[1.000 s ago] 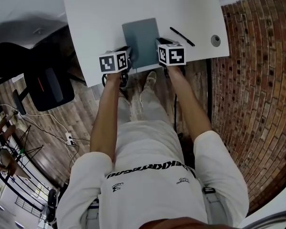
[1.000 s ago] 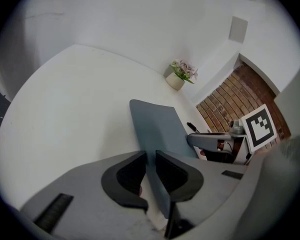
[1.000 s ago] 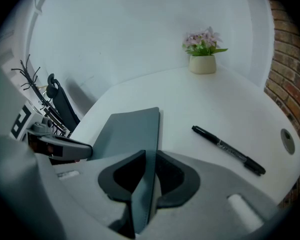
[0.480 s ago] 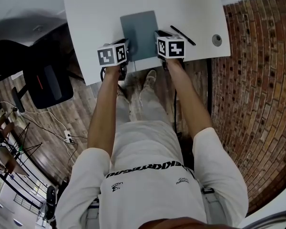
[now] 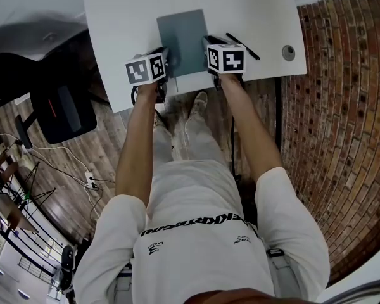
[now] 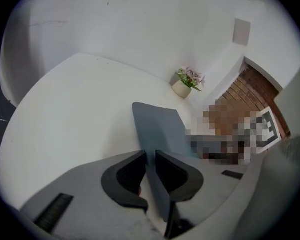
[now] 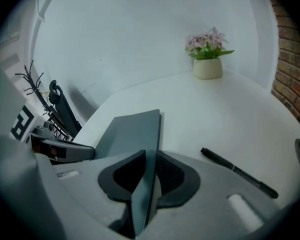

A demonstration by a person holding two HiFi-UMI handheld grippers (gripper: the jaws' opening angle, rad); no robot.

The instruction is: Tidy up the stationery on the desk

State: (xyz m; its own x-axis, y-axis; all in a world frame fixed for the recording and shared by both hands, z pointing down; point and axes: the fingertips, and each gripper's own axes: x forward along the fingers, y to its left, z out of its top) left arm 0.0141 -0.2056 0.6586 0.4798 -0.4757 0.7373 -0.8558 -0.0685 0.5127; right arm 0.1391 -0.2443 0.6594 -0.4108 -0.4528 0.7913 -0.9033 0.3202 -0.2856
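Observation:
A grey-blue notebook [image 5: 182, 38] lies lengthwise on the white desk [image 5: 120, 24], near its front edge. My left gripper [image 5: 166, 68] is shut on the notebook's near left corner and my right gripper [image 5: 209, 59] on its near right corner. In the left gripper view the notebook [image 6: 157, 126] runs edge-on between the jaws of the left gripper [image 6: 150, 166]. The right gripper view shows the same: the cover [image 7: 132, 129] is pinched in the right gripper [image 7: 151, 169]. A black pen [image 5: 242, 47] lies just right of the notebook, apart from it.
A small pot of flowers [image 7: 208, 59] stands at the desk's far side by the white wall. A round cable hole [image 5: 288, 52] sits near the desk's right edge, with a brick wall beyond. A black office chair [image 5: 57, 100] stands to the left.
Both grippers have pushed the notebook a little farther onto the desk, away from the person. The pen has not moved.

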